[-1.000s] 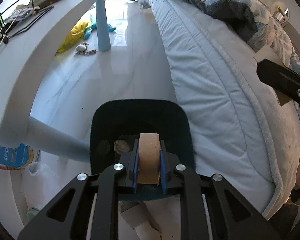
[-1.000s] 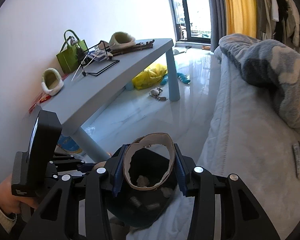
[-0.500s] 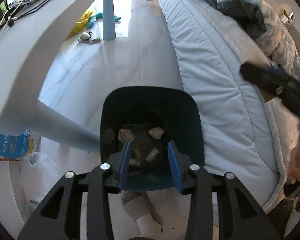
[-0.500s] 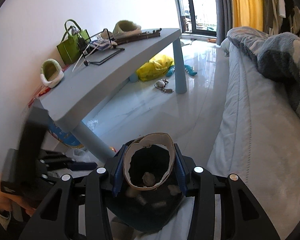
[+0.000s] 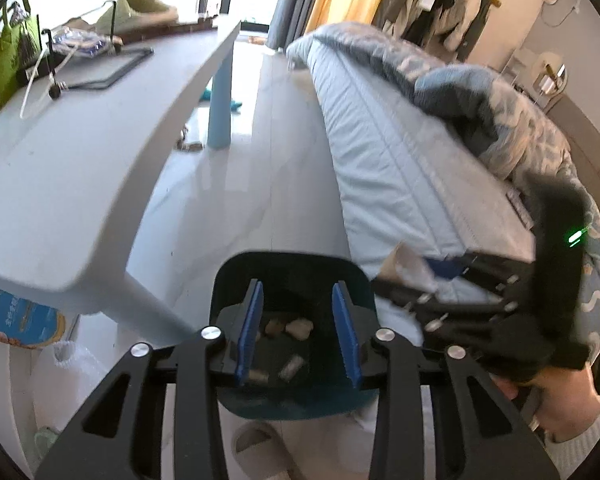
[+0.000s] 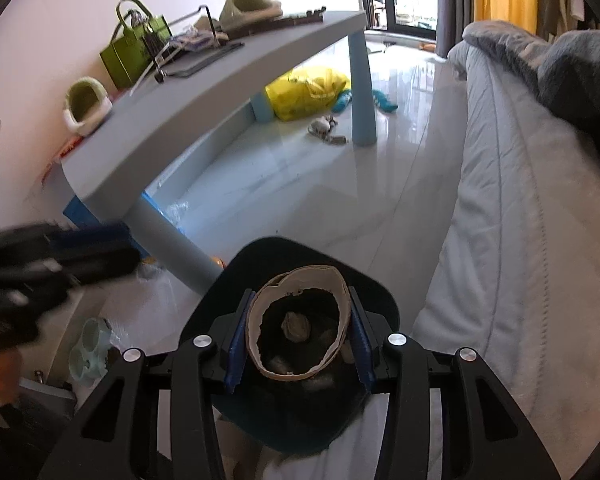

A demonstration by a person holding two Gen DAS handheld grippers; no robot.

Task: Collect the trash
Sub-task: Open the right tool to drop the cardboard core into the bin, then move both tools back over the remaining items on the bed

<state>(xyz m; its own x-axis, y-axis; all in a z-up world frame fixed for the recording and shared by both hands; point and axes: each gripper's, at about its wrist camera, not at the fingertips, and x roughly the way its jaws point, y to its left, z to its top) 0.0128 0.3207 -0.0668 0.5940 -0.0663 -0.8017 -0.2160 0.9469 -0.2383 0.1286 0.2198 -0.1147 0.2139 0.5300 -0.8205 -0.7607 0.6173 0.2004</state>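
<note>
A dark teal trash bin [image 5: 288, 276] stands on the floor between the table and the bed, with crumpled scraps [image 5: 296, 326] inside. My left gripper [image 5: 298, 334] is open and empty above the bin. My right gripper [image 6: 298, 336] is shut on a torn cardboard tube [image 6: 300, 280], held end-on over the bin [image 6: 364, 284]. The right gripper also shows blurred in the left wrist view [image 5: 480, 292], right of the bin, and the left one blurred in the right wrist view [image 6: 40, 264].
A grey-blue table [image 5: 80, 160] stands on the left with a green bag [image 6: 134, 54], slippers [image 6: 86, 104] and a wire rack. A bed [image 5: 400, 152] lies on the right. A yellow bag [image 6: 306, 90] lies under the table. A slipper [image 5: 260, 450] lies below the bin.
My left gripper opened and let go of its cardboard roll, then lifted and tilted up. The right gripper kept its tube and moved over the bin.
</note>
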